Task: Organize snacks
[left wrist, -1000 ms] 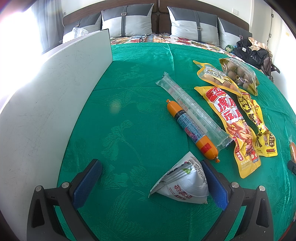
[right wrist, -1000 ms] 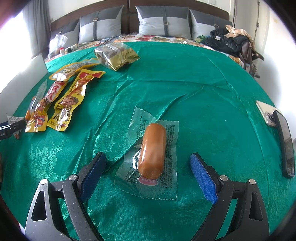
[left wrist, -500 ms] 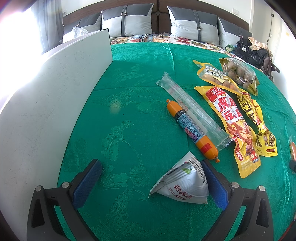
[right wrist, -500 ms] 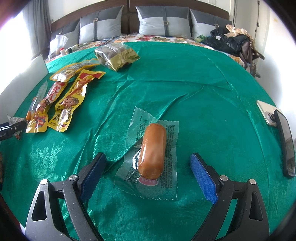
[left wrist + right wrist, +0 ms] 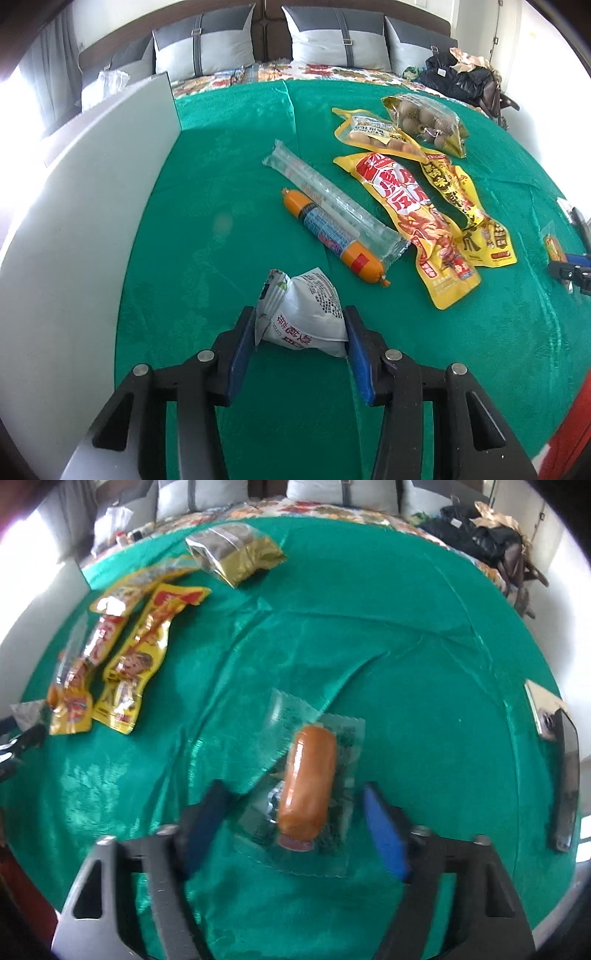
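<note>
A white triangular snack packet (image 5: 303, 314) lies on the green bedspread (image 5: 221, 184), low in the left wrist view. My left gripper (image 5: 300, 341) is closing on it, and both blue pads touch its sides. In the blurred right wrist view, a brown sausage in a clear wrapper (image 5: 308, 779) lies flat on the cloth. My right gripper (image 5: 295, 827) is closing around it, its pads just outside the wrapper's edges. An orange sausage stick (image 5: 332, 236), a clear tube pack (image 5: 332, 199) and yellow packets (image 5: 406, 218) lie beyond the white packet.
A tall white board (image 5: 92, 221) stands along the left edge of the cloth. A clear bag of round brown snacks (image 5: 424, 122) lies at the back. A gold bag (image 5: 236, 554) and yellow packets (image 5: 140, 653) lie far left, and a phone (image 5: 565, 775) is at the right edge.
The left jaws have come in from wide open onto the white packet, which now sits centred between them. The right jaws have narrowed around the wrapped sausage, and that view has shifted and blurred.
</note>
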Demonstrator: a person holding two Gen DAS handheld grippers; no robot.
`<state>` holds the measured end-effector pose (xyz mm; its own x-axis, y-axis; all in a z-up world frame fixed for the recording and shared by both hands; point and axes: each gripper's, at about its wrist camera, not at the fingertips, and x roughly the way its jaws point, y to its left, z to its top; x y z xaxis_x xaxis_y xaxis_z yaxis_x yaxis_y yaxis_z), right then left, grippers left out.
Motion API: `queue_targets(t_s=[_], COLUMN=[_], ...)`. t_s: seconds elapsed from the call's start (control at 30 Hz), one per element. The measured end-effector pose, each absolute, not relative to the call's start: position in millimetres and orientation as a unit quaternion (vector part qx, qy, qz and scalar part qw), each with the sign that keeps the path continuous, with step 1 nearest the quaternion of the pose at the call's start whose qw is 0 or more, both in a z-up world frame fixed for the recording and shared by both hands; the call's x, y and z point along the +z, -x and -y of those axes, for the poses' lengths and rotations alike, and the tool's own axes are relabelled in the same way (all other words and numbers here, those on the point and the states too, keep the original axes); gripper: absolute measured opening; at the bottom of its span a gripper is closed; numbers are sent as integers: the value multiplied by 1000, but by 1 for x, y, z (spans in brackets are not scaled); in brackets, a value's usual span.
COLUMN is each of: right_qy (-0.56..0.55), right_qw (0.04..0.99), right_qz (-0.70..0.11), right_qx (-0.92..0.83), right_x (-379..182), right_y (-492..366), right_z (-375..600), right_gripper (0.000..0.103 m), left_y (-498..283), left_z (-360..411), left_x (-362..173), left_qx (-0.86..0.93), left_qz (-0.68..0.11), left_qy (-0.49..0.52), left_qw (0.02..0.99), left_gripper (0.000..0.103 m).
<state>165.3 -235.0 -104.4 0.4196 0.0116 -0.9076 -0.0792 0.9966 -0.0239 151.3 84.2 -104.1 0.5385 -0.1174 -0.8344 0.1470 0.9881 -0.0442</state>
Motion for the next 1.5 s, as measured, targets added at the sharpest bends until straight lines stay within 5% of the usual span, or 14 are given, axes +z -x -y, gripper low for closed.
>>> queue_targets(t_s=[0.27, 0.4, 0.73, 1.0, 1.03, 1.17, 1.5], right_qy=[-150, -150, -77, -7, -10, -20, 57], right_qw=[843, 845, 830, 791, 783, 771, 869], right_qz=[-510, -501, -454, -430, -437, -459, -431], right_qx=[82, 112, 313, 436, 442, 441, 236], right_x=[-77, -54, 20, 46, 40, 18, -52], right_y=[-129, -122, -119, -91, -90, -86, -118], right_z=[277, 252, 27, -143, -154, -153, 30], right_gripper=[37, 37, 39, 48, 56, 68, 73], left_y=[-120, -96, -47, -33, -32, -17, -17], left_z=[-100, -109, -237, -332, -336, -344, -259], left_x=[-79, -42, 50, 19, 13, 0, 34], left_qx=[-99, -113, 11, 128, 140, 171, 85], left_qz=[-447, -420, -366, -403, -407, -412, -366], left_qy=[58, 100, 126, 127, 128, 136, 120], left_qw=[887, 895, 922, 897, 893, 885, 919], left_gripper=[44, 44, 44, 45, 49, 90, 96])
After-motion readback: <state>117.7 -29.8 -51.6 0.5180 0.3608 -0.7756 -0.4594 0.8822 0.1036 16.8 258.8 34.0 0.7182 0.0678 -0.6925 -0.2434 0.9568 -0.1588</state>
